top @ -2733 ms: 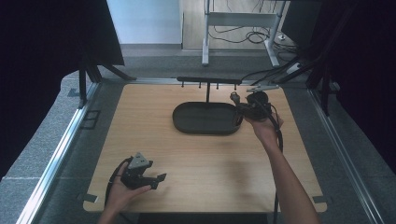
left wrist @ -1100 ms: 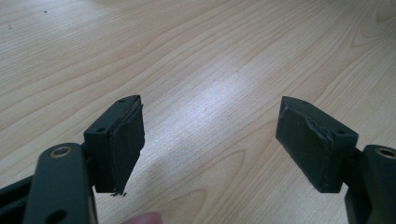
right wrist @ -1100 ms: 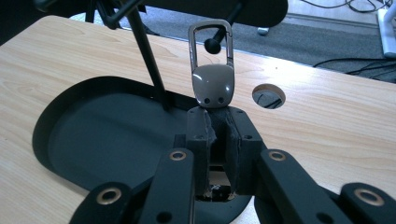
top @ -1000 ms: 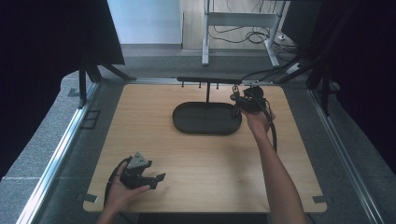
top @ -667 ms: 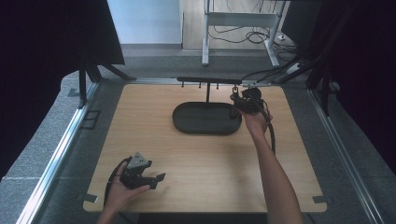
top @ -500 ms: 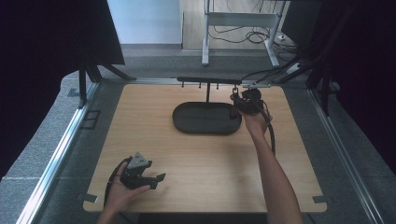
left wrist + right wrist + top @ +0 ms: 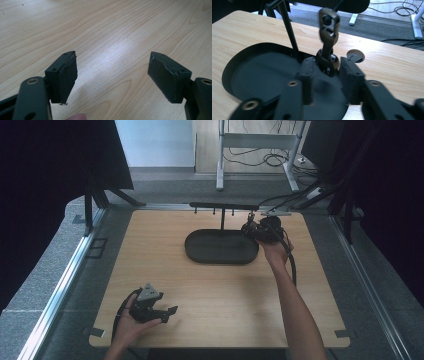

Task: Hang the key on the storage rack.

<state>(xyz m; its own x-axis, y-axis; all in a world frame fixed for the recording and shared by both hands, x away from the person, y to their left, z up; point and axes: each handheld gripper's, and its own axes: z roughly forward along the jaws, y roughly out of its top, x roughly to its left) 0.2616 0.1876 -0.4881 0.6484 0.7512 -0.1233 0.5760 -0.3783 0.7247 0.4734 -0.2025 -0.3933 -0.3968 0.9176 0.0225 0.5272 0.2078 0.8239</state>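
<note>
Right gripper view: my right gripper sits low over the black oval tray, jaws part-way apart and just opened from a tight close. Between them hangs a dark metal keychain, linked pieces dangling from a hook above. Its lowest piece lies in the gap; the blur stops me telling whether either pad touches it, though the gap looks wider than the piece. A thin black post rises from the tray just left of the keychain. A round hole in the table lies behind my right jaw.

High view: right gripper at the far right end of the tray, under the right end of the black hanging bar. My left hand rests near the table's front left corner, well apart from the tray, with the left gripper lying level.

Left gripper view: left jaws wide, bare wood between them, nothing held.
</note>
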